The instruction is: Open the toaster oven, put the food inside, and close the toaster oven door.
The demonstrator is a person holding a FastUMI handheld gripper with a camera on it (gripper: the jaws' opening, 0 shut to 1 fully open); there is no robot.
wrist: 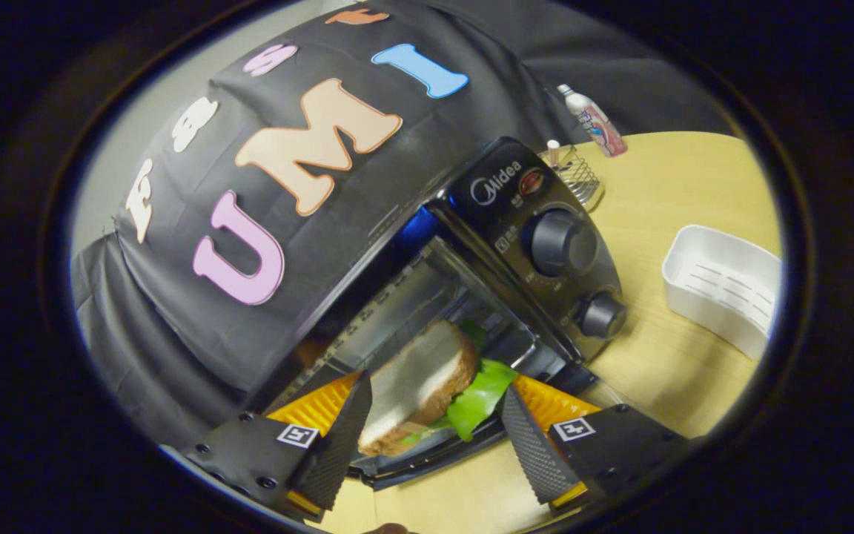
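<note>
The sandwich (419, 386), bread with green lettuce hanging out, sits between the fingers of the gripper (431, 434), at the mouth of the open toaster oven (523, 245); the left finger touches the bread, but whether the right one presses on it I cannot tell; the oven stands on a pale wooden table (664, 371), backed by black cloth; beside its knobs the tabletop lies bare, then a white tray (723, 289); a wire rack (579, 174) and a bottle (594, 122) stand behind.
</note>
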